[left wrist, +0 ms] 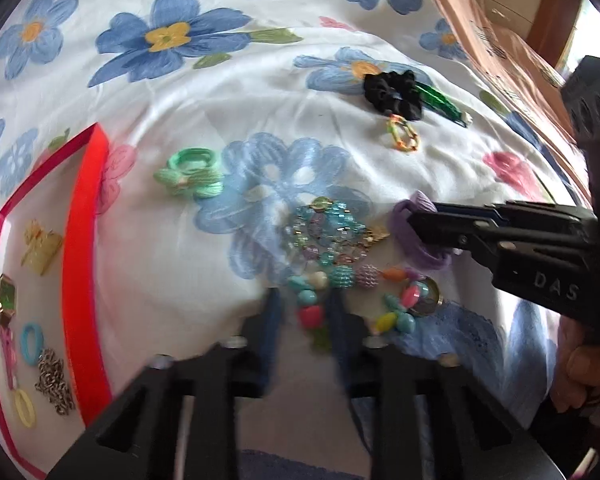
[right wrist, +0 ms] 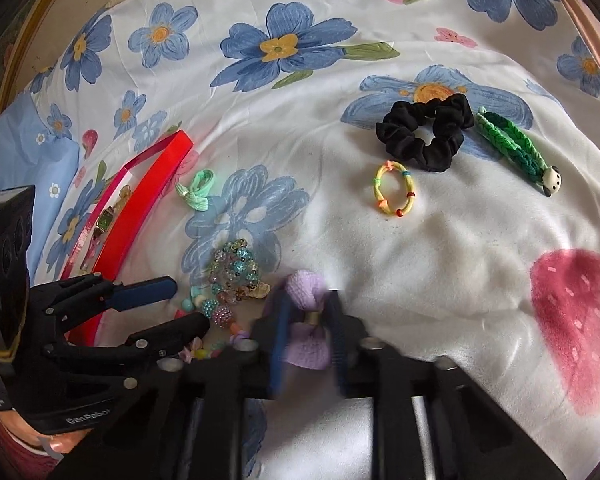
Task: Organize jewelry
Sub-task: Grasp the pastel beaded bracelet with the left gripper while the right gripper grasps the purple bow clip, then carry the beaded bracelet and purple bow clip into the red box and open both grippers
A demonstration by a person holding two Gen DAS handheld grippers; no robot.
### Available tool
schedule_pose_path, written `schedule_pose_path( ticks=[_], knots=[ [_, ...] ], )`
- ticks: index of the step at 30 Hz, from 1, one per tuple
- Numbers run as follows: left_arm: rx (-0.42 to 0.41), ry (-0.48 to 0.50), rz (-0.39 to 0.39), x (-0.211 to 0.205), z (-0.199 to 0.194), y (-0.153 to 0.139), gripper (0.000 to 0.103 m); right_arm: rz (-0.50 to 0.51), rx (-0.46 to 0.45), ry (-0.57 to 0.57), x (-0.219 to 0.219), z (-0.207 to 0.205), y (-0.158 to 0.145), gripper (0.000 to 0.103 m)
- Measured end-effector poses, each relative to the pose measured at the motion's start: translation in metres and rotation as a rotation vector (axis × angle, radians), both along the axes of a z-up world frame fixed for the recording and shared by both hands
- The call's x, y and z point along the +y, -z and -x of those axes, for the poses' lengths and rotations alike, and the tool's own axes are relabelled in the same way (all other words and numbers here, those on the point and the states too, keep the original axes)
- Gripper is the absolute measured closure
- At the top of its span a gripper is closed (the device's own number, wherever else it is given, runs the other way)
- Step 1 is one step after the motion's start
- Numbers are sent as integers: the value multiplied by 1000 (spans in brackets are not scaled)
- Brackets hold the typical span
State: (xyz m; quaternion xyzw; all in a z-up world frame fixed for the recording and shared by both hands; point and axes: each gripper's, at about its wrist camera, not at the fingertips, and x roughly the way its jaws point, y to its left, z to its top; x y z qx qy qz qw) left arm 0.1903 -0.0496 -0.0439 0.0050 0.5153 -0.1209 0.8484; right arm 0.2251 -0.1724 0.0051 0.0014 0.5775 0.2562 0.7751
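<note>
A pile of beaded bracelets (left wrist: pixel 332 240) lies on the floral sheet, also in the right wrist view (right wrist: pixel 232 276). My left gripper (left wrist: pixel 304 308) is open, its blurred blue fingers straddling colourful chunky beads (left wrist: pixel 310 312); from the right wrist view it (right wrist: pixel 188 304) comes in from the left. My right gripper (right wrist: pixel 310 320) has its jaws around a lilac bow hair tie (right wrist: pixel 306 320), close on either side; from the left it (left wrist: pixel 420 220) sits over that lilac tie (left wrist: pixel 416 240). A red-rimmed tray (left wrist: pixel 82 264) at left holds a watch (left wrist: pixel 6 300), chain (left wrist: pixel 54 384) and small rings.
A mint hair tie (left wrist: pixel 192 172) lies by the tray. A black scrunchie (right wrist: pixel 428 132), a yellow beaded elastic (right wrist: pixel 394 188) and a green braided clip with a panda (right wrist: pixel 512 148) lie farther back. A cardboard box (left wrist: pixel 492 36) stands at the right.
</note>
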Motion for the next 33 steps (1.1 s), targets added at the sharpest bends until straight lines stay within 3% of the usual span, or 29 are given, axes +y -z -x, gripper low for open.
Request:
schedule_pose_path(
  ticks=[4,14,24,33],
  knots=[
    [-14,6,7,1,6,-4,95,-17,-24,14,-3,2,-9,90],
    [-88,-107,107,51,50,-42,95,-92,-78,28,0,10,-43,90],
    [-186,-202,147,98,103,-88,95,-124,-81,-46,37,26,-52,90],
    [-235,-275,165,134,142,-108,95,-149,-88,-119,71,42,-63,90]
  ],
)
